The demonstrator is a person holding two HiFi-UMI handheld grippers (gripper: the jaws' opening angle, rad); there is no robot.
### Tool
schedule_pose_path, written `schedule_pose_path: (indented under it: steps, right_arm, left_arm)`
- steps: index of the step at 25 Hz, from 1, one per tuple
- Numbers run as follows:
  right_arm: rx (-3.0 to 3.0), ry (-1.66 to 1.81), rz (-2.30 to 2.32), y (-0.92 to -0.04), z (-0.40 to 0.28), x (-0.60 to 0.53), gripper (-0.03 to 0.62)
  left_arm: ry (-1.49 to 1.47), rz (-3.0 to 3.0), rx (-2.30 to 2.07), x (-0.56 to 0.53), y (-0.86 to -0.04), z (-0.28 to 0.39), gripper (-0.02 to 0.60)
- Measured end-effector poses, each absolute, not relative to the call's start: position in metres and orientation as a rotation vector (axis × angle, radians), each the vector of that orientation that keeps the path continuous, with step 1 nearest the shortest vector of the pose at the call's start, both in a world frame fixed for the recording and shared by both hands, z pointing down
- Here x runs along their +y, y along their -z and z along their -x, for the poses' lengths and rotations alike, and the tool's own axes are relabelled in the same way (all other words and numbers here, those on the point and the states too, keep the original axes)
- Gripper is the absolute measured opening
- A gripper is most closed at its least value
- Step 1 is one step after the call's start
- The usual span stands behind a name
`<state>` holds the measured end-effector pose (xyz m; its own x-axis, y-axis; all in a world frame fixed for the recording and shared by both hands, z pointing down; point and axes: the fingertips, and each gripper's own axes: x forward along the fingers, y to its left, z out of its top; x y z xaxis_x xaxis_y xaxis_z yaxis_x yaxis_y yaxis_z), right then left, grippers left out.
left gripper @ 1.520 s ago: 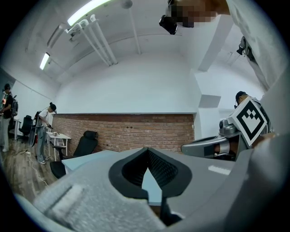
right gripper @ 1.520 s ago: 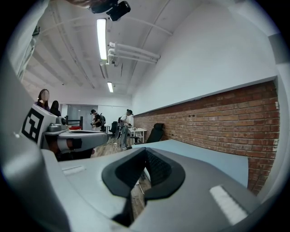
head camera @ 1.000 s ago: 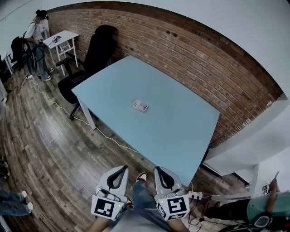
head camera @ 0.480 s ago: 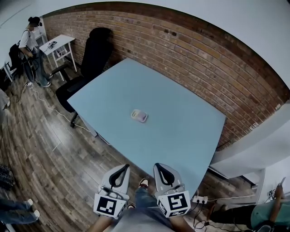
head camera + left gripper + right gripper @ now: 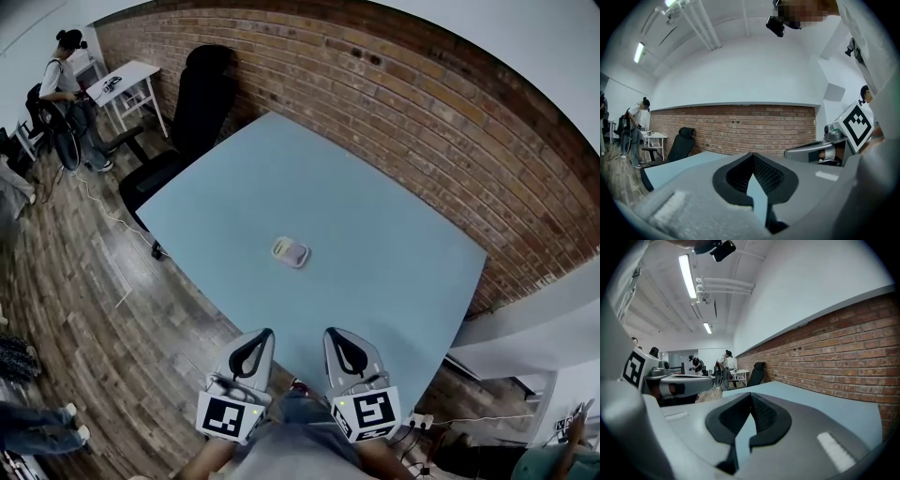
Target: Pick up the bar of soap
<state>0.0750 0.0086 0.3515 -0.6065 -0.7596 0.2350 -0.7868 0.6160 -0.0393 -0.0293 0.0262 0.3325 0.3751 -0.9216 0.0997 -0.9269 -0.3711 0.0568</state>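
The bar of soap (image 5: 291, 251) is a small pale oblong that lies near the middle of the light blue table (image 5: 375, 272). Both grippers hover side by side at the table's near edge, well short of the soap. My left gripper (image 5: 253, 343) is shut and holds nothing; in the left gripper view (image 5: 752, 163) its jaws meet over the table top. My right gripper (image 5: 339, 341) is shut too and empty, with jaws together in the right gripper view (image 5: 751, 401). The soap shows in neither gripper view.
A brick wall (image 5: 422, 103) runs behind the table. A black office chair (image 5: 202, 98) stands at the table's far left corner. A small white table (image 5: 127, 80) and a person (image 5: 61, 66) are at the far left. Cables cross the wooden floor (image 5: 94, 281).
Both grippers have come forward to the table's near edge. The soap now sits lower in the head view, nearer to the grippers. Both stay shut.
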Motion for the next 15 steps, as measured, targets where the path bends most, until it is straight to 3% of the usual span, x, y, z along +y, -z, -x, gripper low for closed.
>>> schedule_pose_path:
  steps: [15]
  right_arm:
    - [-2.642,-0.256,-1.263,-0.376,-0.085,-0.041,0.003]
  left_arm:
    - [-0.132,-2.465,-1.659,-0.025,-0.357,0.013,0.003]
